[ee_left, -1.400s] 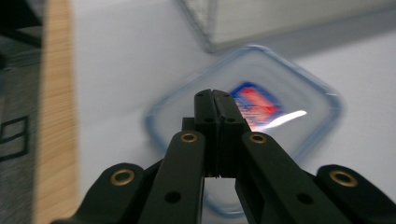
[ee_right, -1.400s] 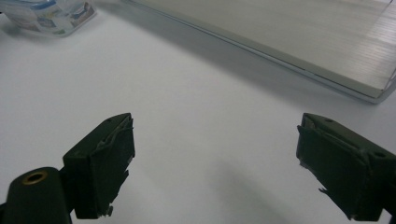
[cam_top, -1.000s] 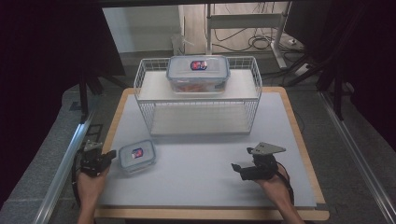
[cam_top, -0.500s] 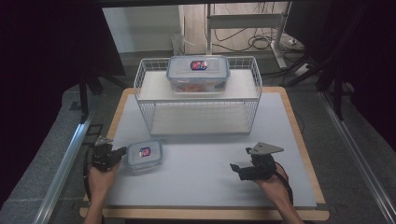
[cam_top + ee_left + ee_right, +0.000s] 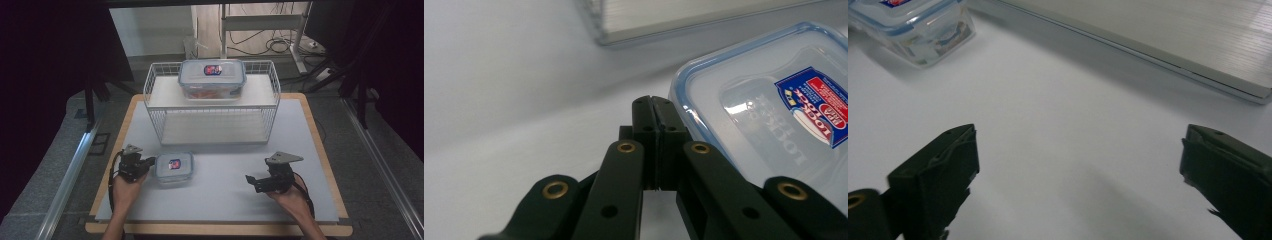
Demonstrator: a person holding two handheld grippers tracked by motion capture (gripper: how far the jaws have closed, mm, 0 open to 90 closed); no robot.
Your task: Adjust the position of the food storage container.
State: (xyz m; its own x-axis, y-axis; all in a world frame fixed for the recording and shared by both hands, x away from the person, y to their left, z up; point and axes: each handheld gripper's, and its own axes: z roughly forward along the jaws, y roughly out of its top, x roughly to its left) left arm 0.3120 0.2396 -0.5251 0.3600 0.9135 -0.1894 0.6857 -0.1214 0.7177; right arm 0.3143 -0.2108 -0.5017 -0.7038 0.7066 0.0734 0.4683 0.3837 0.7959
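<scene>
A small clear container (image 5: pixel 174 167) with a blue-rimmed lid and a red-and-blue label rests on the white table top, front left. My left gripper (image 5: pixel 149 163) is shut with nothing in it, its tips against the container's left side. In the left gripper view the closed jaws (image 5: pixel 655 107) meet the lid's edge (image 5: pixel 774 115). My right gripper (image 5: pixel 251 182) hovers at the front right, pointing left. Its jaws have just been opening and stand wide (image 5: pixel 1078 150) over bare table, nothing between them. The small container (image 5: pixel 913 25) lies farther off to their left.
A white wire rack (image 5: pixel 155 90) stands at the back middle of the table (image 5: pixel 300 130), with a large clear lidded container (image 5: pixel 212 79) on its top shelf. The rack's lower shelf (image 5: pixel 1173 45) runs along the table beyond the right gripper.
My left gripper has moved to the right, and the small container has slid right along with it. The right hand has stayed where it was.
</scene>
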